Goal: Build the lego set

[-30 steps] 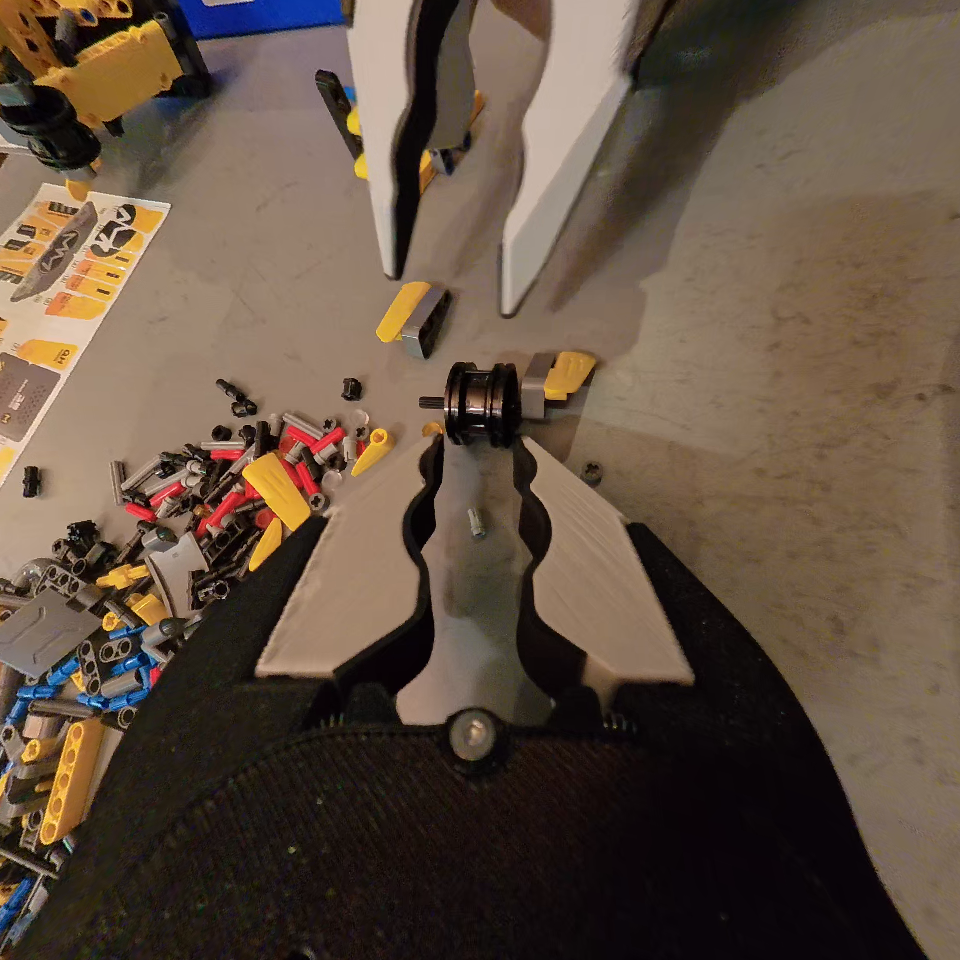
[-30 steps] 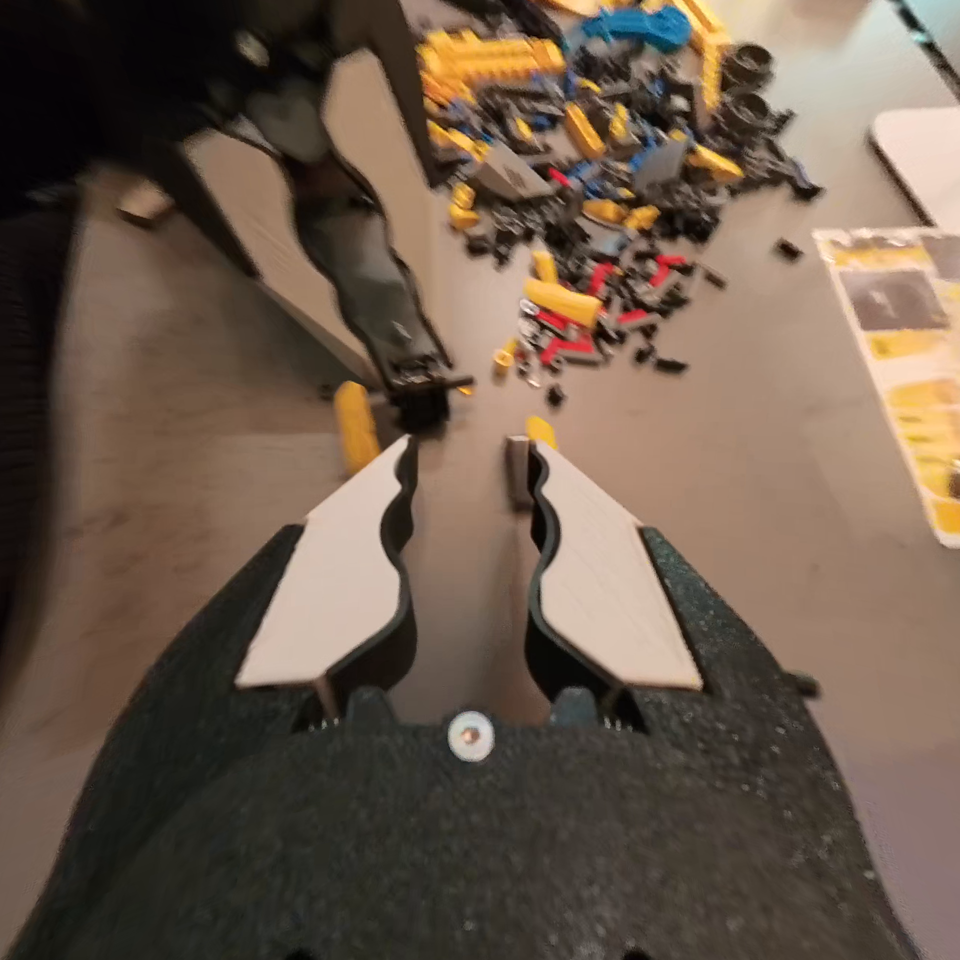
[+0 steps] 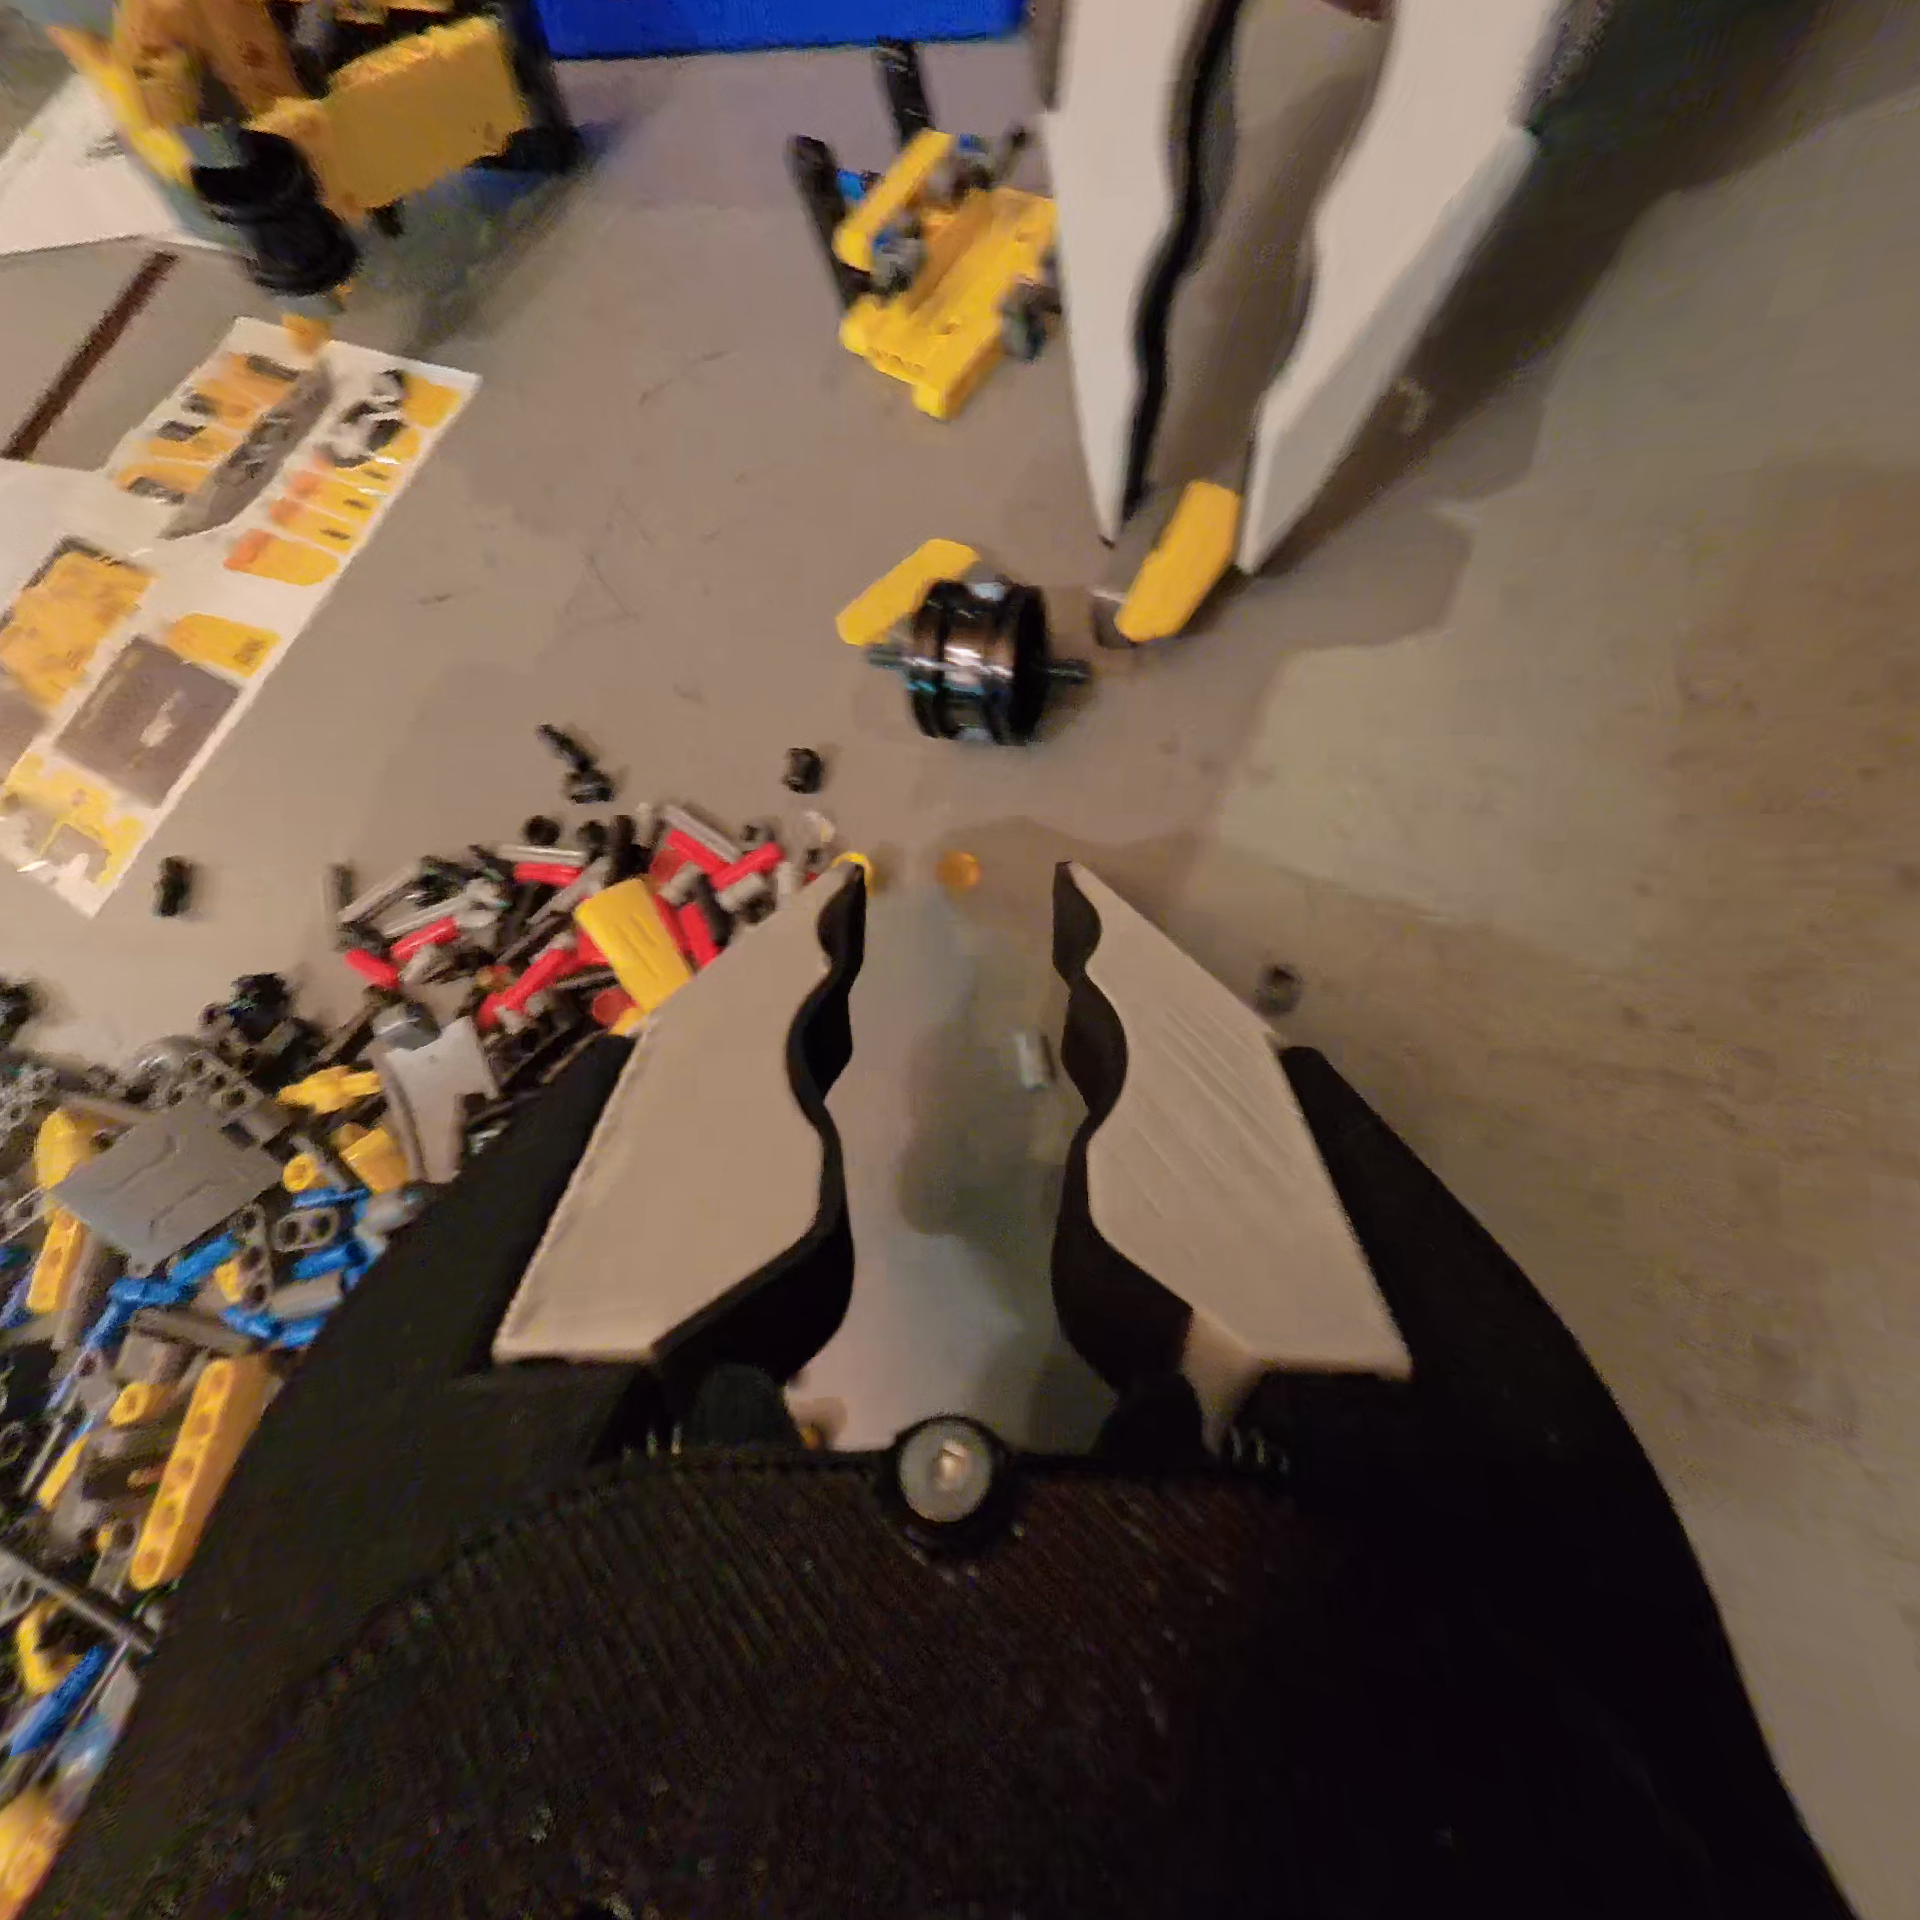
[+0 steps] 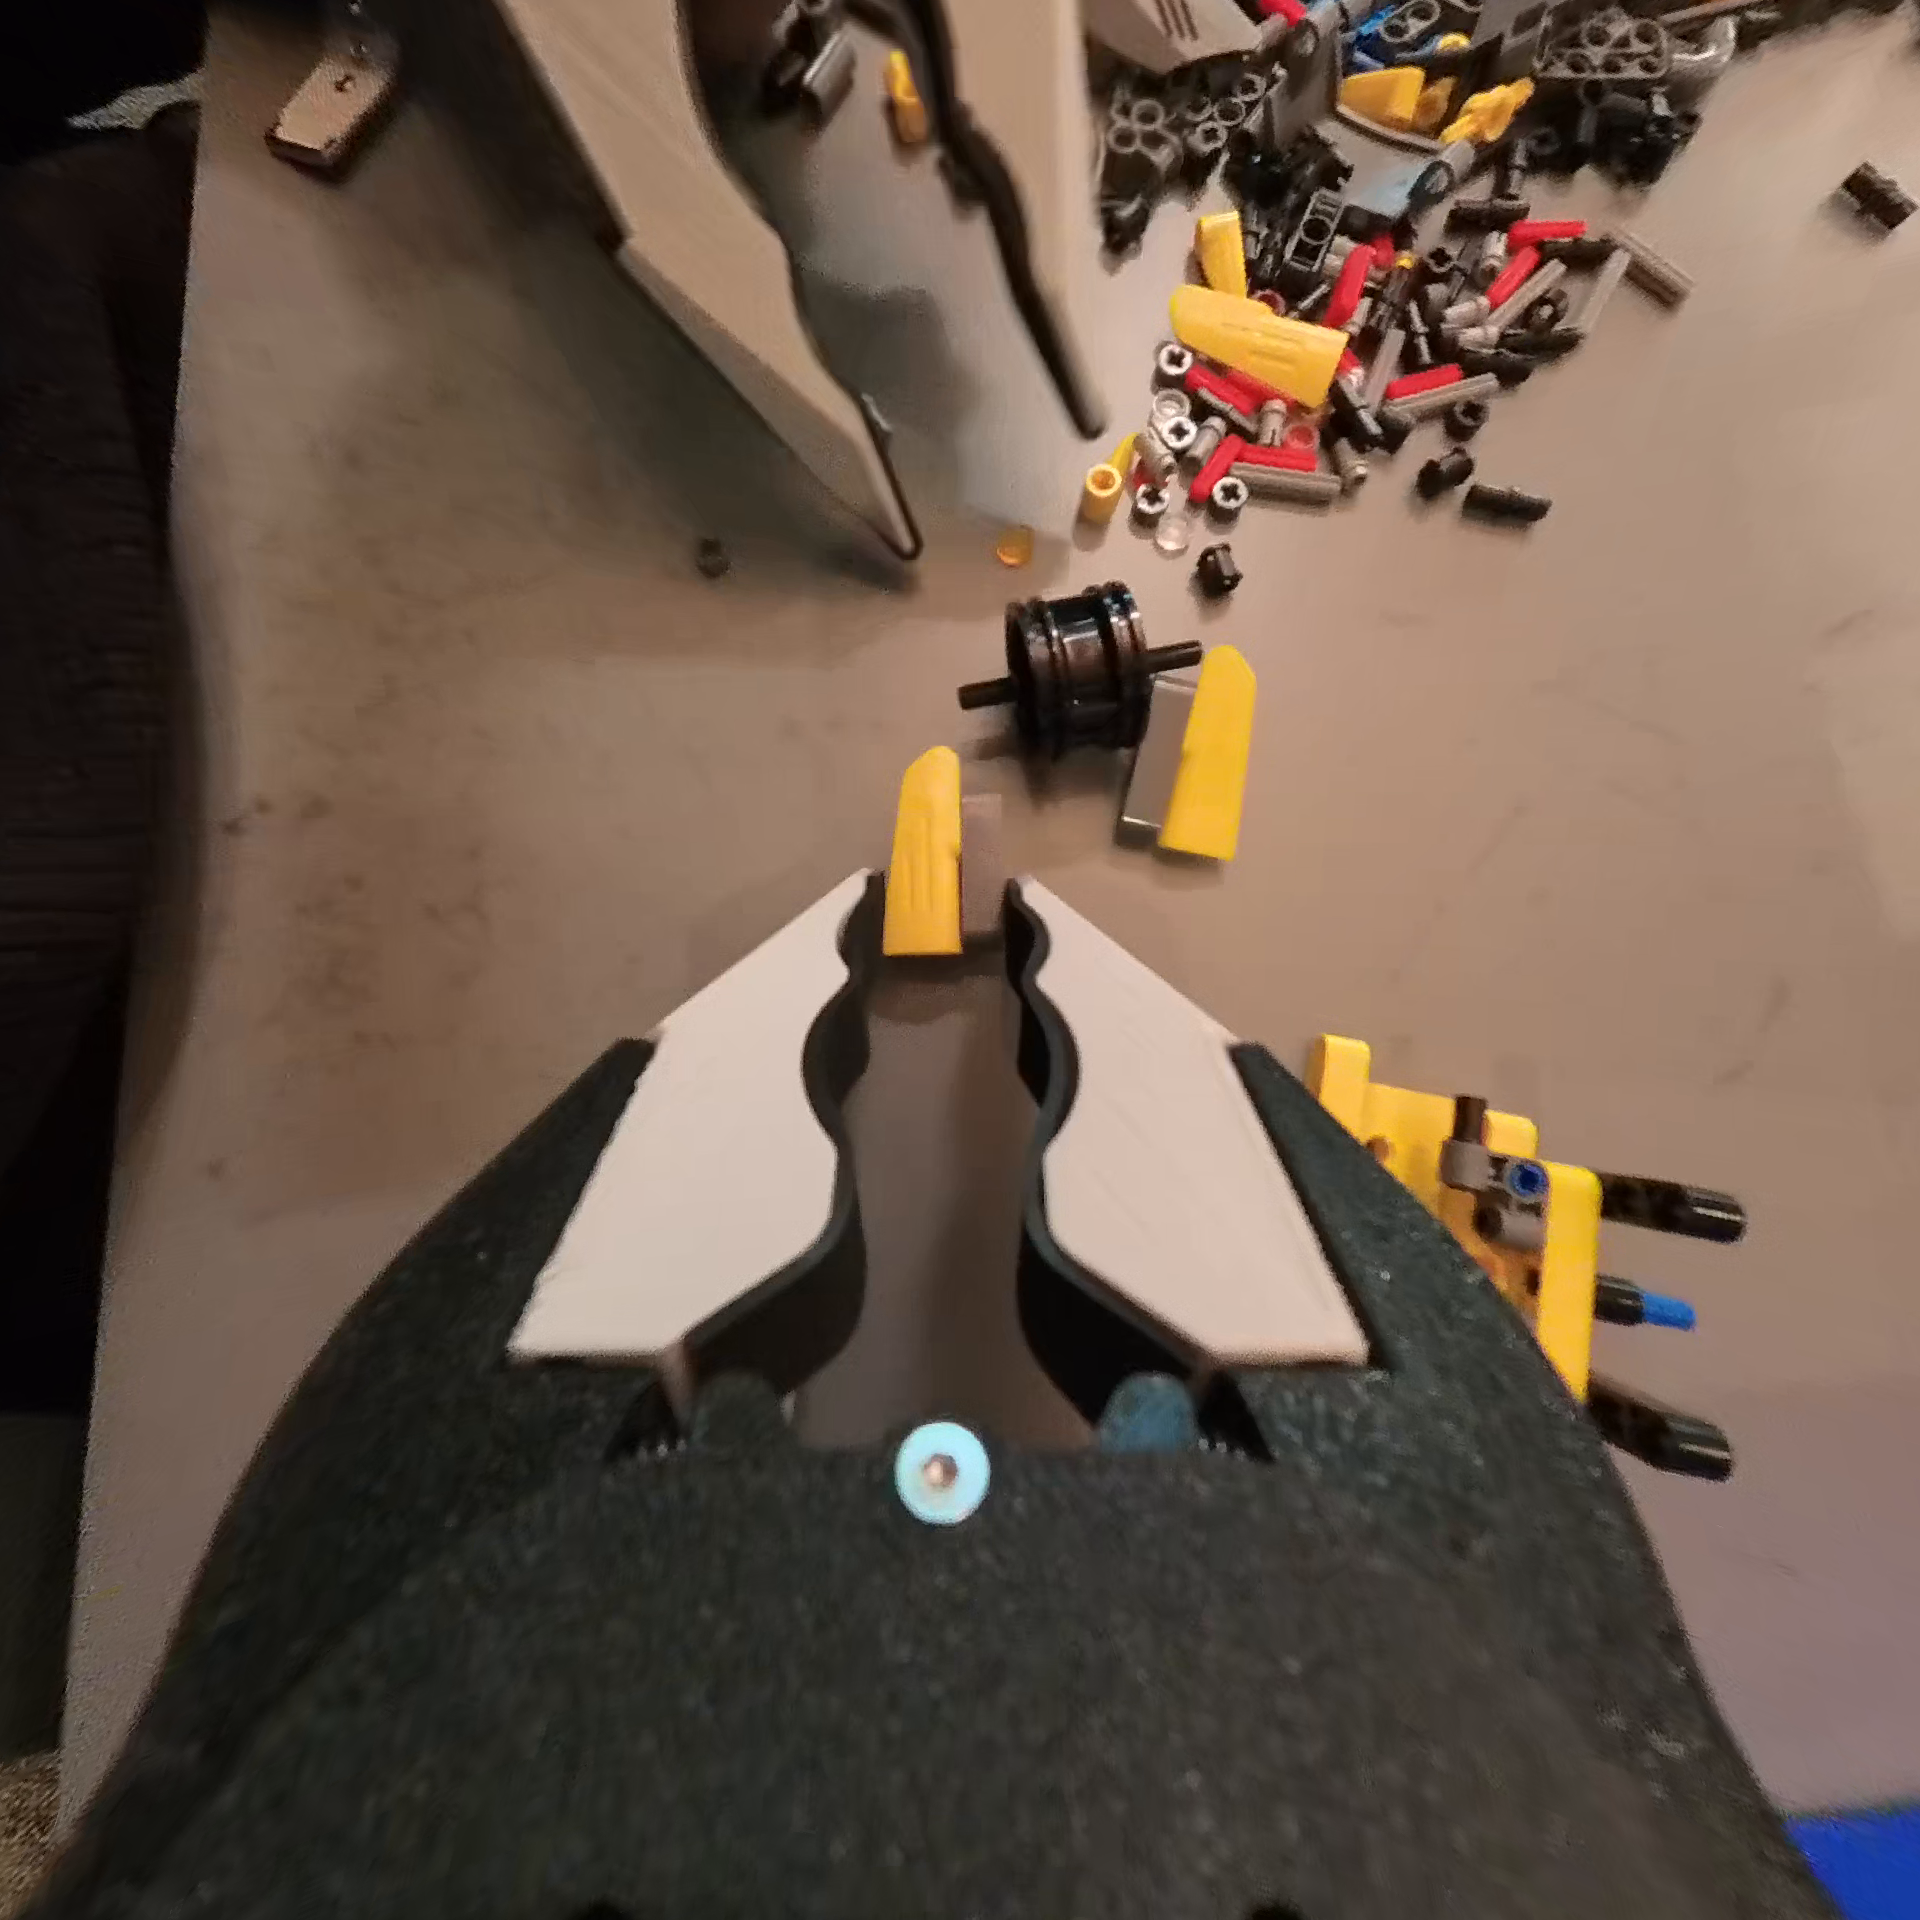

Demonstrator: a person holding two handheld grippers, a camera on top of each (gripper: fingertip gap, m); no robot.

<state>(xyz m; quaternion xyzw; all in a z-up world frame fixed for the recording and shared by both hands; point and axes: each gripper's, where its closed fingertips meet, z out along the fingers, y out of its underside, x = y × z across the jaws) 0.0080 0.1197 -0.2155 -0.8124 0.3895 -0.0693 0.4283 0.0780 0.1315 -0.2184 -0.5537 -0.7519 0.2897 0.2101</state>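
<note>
My left gripper (image 3: 961, 883) is open and empty, low over the grey table. A black wheel hub (image 3: 977, 665) with a thin axle lies a little beyond its tips. My right gripper (image 4: 943, 888) is shut on a small yellow and grey piece (image 4: 920, 862) that rests on the table. It also shows in the left wrist view (image 3: 1184, 545), with that piece (image 3: 1179, 566) between its tips. The hub (image 4: 1081, 665) lies just past the piece. A second yellow and grey piece (image 4: 1195, 769) lies beside the hub. The left gripper (image 4: 992, 483) shows farther off.
A pile of loose red, grey, black, yellow and blue pieces (image 3: 520, 956) lies left of my left gripper. A printed sheet (image 3: 208, 540) and a part-built yellow model (image 3: 312, 125) are at the far left. A small yellow assembly (image 4: 1486, 1195) sits right of my right gripper. The left gripper's tips are roughly 8 cm from the right gripper's. My left gripper's tips are some 4 cm from the black wheel hub (image 3: 977, 665).
My left gripper has opened wider and pulled back from the wheel hub, which now lies apart from it. My right gripper has moved onto the yellow and grey piece and narrowed on it.
</note>
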